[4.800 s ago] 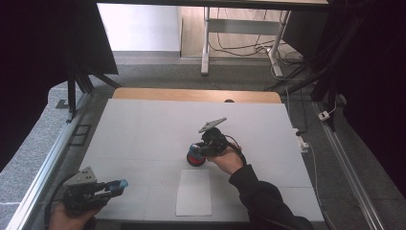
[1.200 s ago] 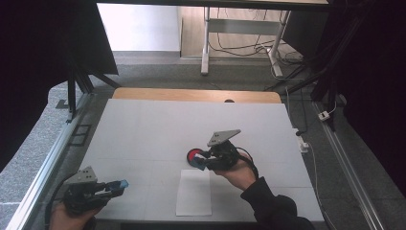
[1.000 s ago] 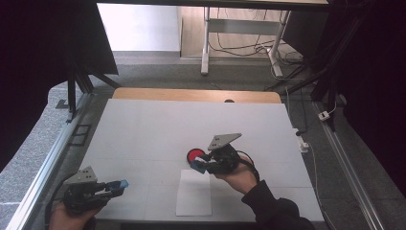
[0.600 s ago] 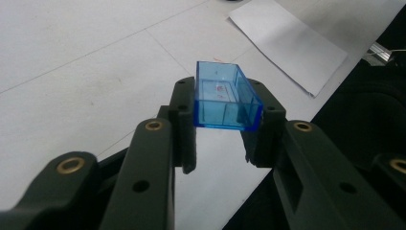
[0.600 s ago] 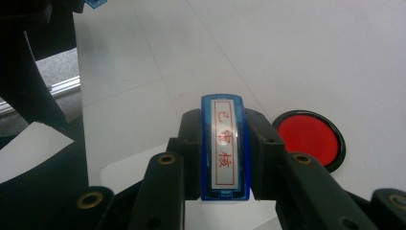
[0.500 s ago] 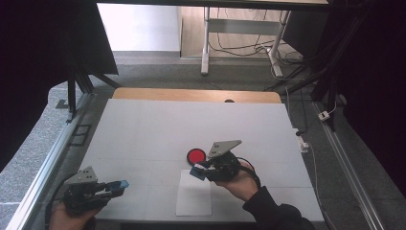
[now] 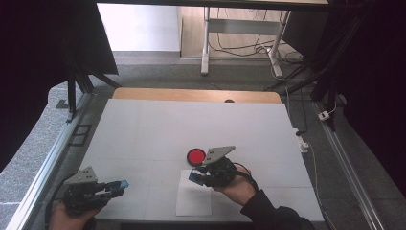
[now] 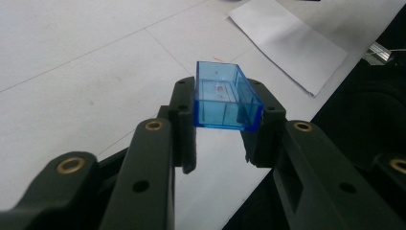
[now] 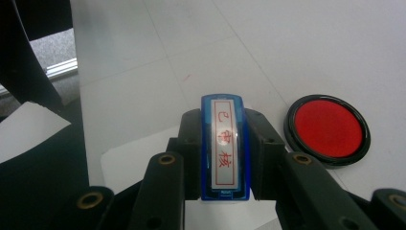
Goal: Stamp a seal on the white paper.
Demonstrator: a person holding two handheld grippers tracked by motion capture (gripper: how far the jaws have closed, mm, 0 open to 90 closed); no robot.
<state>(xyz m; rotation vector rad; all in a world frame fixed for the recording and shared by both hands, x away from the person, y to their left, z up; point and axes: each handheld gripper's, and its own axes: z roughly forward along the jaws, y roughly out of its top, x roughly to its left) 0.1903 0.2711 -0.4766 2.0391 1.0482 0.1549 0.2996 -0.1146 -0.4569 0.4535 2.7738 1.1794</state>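
Near the front edge of the white bench [image 7: 143, 129], the right gripper [image 7: 195, 176] hangs over the upper part of a white sheet of paper [image 7: 194, 201]. Its fingers [image 9: 191, 143] are clamped on a blue stamp [image 9: 225, 146], one finger on each long side. In the right gripper view the stamp's pale face with red characters looks toward the camera. Just beside the right gripper, on the bench, lies a round red ink pad [image 7: 196, 156] in a black rim, open, a little apart from the paper's top edge.

At the front left corner of the bench the left gripper [image 7: 119, 185] is held above the surface, well apart from the paper. Its fingers [image 8: 184, 120] are pressed on a clear blue cap [image 8: 225, 96], a small hollow box with the open side toward the camera. The paper lies flat and I see no mark on it.
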